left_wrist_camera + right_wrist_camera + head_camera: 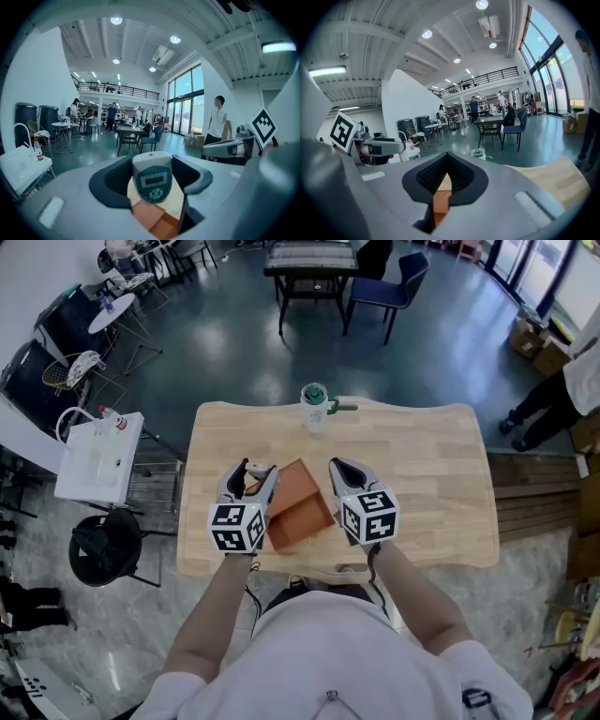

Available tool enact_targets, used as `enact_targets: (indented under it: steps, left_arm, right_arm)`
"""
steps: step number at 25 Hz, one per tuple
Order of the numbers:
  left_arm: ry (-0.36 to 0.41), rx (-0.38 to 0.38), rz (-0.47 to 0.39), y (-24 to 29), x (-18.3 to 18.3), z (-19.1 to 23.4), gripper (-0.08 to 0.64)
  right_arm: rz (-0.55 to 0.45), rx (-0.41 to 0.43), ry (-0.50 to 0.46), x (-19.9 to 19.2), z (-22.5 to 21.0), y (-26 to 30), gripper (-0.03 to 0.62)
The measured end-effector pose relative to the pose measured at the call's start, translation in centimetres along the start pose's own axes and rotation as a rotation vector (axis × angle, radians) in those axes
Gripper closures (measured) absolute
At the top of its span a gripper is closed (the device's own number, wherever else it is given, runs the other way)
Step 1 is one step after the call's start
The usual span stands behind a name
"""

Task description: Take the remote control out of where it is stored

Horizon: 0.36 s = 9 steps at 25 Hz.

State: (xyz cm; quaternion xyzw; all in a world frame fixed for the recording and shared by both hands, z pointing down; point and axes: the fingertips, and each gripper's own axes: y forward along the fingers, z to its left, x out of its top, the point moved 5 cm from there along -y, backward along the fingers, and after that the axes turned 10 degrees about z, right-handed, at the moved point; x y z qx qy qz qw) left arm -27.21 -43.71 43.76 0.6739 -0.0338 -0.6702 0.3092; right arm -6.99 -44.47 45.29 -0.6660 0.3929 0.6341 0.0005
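Note:
The remote control (152,178), white with a teal face and a small screen, stands upright between the jaws of my left gripper (153,183), which is shut on it. In the head view that left gripper (253,474) hangs over the left edge of an open brown box (298,502) on the wooden table (422,474). The same box (157,220) lies right under the remote. My right gripper (341,471) hovers at the box's right side, and its jaws (446,165) are shut with nothing held. A strip of the box (440,204) shows below them.
A clear bottle with a green cap (314,407) stands at the table's far edge, also visible ahead as the bottle (478,153). A white side table (98,457) and a black stool (103,545) stand to the left. Dark tables and chairs (314,273) are farther off.

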Motion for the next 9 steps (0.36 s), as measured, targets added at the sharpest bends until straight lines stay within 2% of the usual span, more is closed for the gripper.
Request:
enact_targets:
  steps: [9]
  left_arm:
    - [0.002, -0.009, 0.003, 0.69, -0.02, -0.06, 0.279]
  right_arm:
    - [0.001, -0.006, 0.004, -0.18, -0.3, 0.34, 0.568]
